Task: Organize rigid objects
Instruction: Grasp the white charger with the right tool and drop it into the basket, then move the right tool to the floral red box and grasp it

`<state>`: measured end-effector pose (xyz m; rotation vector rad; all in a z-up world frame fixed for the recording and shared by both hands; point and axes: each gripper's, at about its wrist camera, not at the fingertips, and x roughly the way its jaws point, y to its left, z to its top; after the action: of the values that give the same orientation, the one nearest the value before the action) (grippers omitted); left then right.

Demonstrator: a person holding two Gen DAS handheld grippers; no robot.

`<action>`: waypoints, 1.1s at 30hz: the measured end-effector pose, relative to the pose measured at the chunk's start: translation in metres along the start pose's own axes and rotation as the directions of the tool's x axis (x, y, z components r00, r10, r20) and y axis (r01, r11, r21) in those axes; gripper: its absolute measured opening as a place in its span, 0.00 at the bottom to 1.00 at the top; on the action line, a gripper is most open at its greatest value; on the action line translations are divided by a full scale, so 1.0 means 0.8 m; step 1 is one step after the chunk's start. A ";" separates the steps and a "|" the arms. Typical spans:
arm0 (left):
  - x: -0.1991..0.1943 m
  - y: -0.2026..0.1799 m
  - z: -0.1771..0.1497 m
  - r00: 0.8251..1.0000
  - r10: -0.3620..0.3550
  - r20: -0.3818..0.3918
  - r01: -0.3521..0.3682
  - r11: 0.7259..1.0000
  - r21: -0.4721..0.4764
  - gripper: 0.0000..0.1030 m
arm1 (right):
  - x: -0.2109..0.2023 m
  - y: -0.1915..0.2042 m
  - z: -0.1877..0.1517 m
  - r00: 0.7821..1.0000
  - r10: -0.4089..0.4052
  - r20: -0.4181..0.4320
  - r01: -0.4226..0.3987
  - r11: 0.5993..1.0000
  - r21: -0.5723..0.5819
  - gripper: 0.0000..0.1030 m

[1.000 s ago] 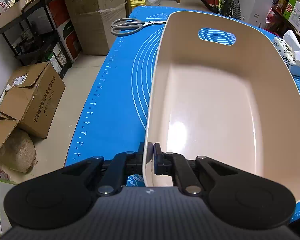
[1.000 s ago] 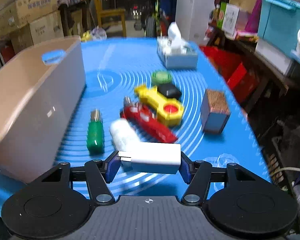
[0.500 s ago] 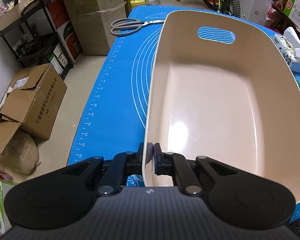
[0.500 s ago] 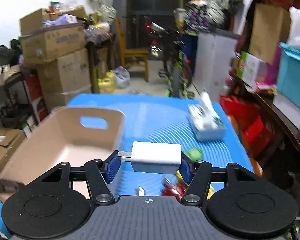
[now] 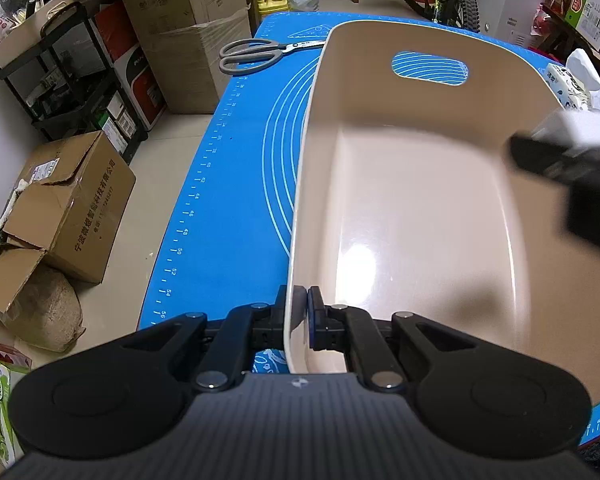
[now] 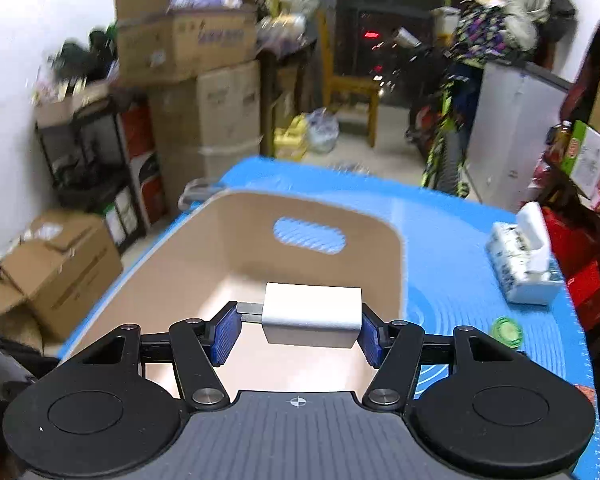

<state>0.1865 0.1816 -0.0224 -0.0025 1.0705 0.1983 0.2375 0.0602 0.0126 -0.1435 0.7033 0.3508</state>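
Beige plastic fills the left wrist view: the empty bin (image 5: 420, 200) stands on the blue mat (image 5: 228, 200) covering the tabletop, and the left hand-held gripper (image 5: 302, 312) is clamped tight on the bin's near rim, one pad outside the wall and one inside. Only this view shows the grey-handled scissors (image 5: 256, 53) lying on the mat beyond the bin's far left corner, clear of it.

The right wrist view alone shows the grip plainly: the right hand-held gripper (image 6: 296, 330) holds a white charger plug (image 6: 311, 314) squeezed between its blue pads, metal prongs pointing left, above the bin's open interior. In the left view that gripper shows only as a dark blur at the bin's right edge.

A second ago the right gripper held the same plug low over the mat among small items; it has since lifted and swung across to the bin. The left grip is unchanged.

A tissue box (image 6: 520, 268) and a green round cap (image 6: 508, 331) sit on the mat right of the bin; cardboard boxes (image 5: 66, 204) crowd the floor to the left.
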 end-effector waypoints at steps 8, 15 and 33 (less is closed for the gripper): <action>0.001 0.002 -0.001 1.000 -0.007 -0.005 0.007 1.000 0.008 0.10 | 0.042 0.044 -0.020 0.990 0.024 -0.138 -0.041 0.991 -0.124 0.62; 0.001 0.003 0.000 1.000 -0.010 -0.006 0.010 1.000 0.014 0.10 | 0.067 0.042 -0.027 0.964 0.033 -0.264 -0.061 0.993 -0.099 0.62; 0.003 0.003 0.001 1.000 -0.010 -0.013 0.010 1.000 0.017 0.10 | -0.022 -0.050 0.011 0.997 0.028 -0.067 -0.030 0.999 -0.030 0.80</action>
<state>0.1875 0.1844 -0.0240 0.0063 1.0852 0.1801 0.2448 0.0204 0.0312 -0.1754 0.7668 0.3861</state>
